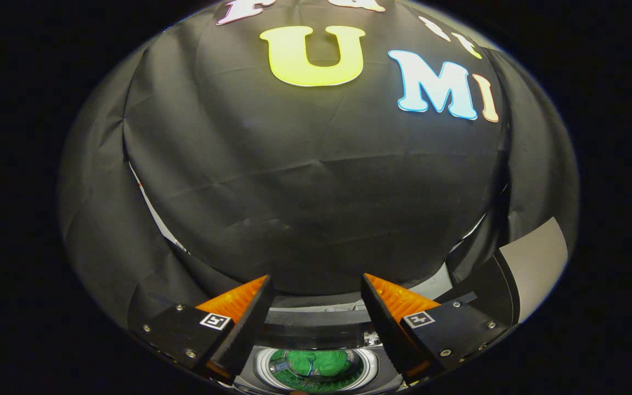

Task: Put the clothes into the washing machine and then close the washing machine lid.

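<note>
My hand-held gripper (316,296) is spread and holds nothing; at the bottom centre, green clothes (316,362) lie, it seems, inside the washing machine (373,365) drum.

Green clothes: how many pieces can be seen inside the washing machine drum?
1. A green bundle of clothes lies in the washing machine drum, below the open gripper, between its fingers. Folds may hide further pieces.

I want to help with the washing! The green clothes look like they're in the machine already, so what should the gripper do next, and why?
Probably go for the lid and shut it. The green clothes lie inside the washing machine drum, and the gripper is open with nothing between its fingers.
</note>
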### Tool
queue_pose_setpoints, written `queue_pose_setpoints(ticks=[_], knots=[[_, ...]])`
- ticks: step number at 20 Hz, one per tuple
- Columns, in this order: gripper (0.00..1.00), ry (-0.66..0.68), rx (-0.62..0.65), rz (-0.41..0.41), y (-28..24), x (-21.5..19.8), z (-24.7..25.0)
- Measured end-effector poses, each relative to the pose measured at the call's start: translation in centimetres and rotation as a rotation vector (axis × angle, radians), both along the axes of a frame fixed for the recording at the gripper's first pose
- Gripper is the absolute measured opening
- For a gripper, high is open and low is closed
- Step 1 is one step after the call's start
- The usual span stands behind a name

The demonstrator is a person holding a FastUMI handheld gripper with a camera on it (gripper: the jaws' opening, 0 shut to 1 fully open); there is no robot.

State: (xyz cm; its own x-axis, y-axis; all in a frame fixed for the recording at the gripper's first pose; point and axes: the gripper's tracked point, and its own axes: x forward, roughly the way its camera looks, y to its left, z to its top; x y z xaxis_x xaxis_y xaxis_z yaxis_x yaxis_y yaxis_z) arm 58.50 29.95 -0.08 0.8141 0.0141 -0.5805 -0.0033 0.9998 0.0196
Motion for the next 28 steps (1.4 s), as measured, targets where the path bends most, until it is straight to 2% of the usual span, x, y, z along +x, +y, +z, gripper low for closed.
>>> queue_pose_setpoints(ticks=[5, 14, 28], knots=[[0.99, 0.026, -0.054, 0.011, -0.2, -0.4, -1.4], [0.99, -0.086, -0.056, -0.01, -0.2, -1.4, -0.8], [0.99, -0.124, -0.062, -0.018, -0.2, -4.5, -1.0]])
